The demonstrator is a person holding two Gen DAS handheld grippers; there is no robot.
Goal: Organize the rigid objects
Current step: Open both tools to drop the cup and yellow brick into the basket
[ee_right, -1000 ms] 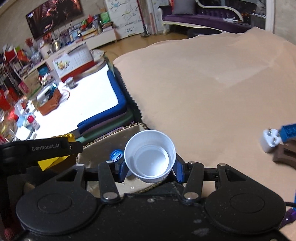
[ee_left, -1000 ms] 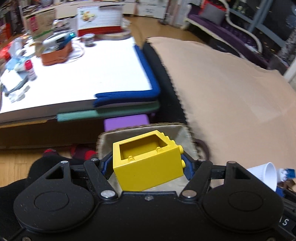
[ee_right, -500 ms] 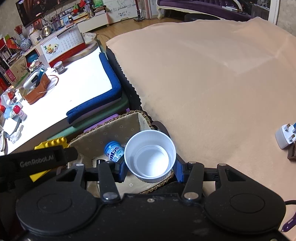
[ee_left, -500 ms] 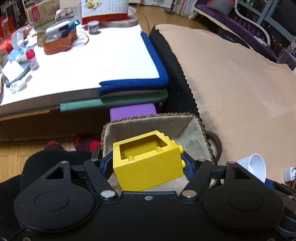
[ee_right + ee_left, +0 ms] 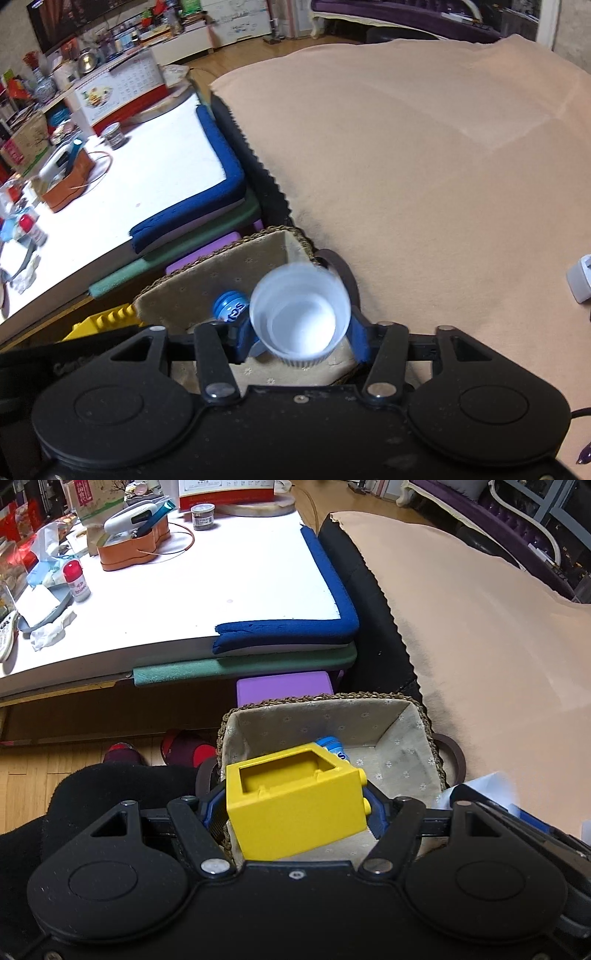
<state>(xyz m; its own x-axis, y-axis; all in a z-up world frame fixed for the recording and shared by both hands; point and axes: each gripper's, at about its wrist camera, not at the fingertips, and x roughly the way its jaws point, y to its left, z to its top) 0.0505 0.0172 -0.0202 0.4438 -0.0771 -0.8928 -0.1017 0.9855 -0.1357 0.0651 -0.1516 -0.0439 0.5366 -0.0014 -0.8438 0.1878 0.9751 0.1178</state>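
Note:
My left gripper [image 5: 295, 808] is shut on a yellow hollow toy block [image 5: 295, 801] and holds it above the near end of a woven basket [image 5: 417, 720] with a cloth lining. A blue mint bottle [image 5: 332, 746] lies inside the basket. My right gripper [image 5: 299, 332] is shut on a white plastic cup [image 5: 300, 314], its mouth facing the camera, above the same basket [image 5: 236, 254]. The blue bottle [image 5: 231, 306] shows just left of the cup. The yellow block [image 5: 107, 321] shows at the left in the right wrist view.
The basket sits on the floor between a low white table [image 5: 203, 587] with blue and green pads and a tan blanket [image 5: 480, 638]. A purple block [image 5: 284, 688] stands behind the basket. A white plug adapter [image 5: 580, 280] lies on the blanket at right. Clutter covers the table's far left.
Both grippers have moved forward and down over the basket with their objects. The basket now shows more fully and the blue bottle inside has come into view.

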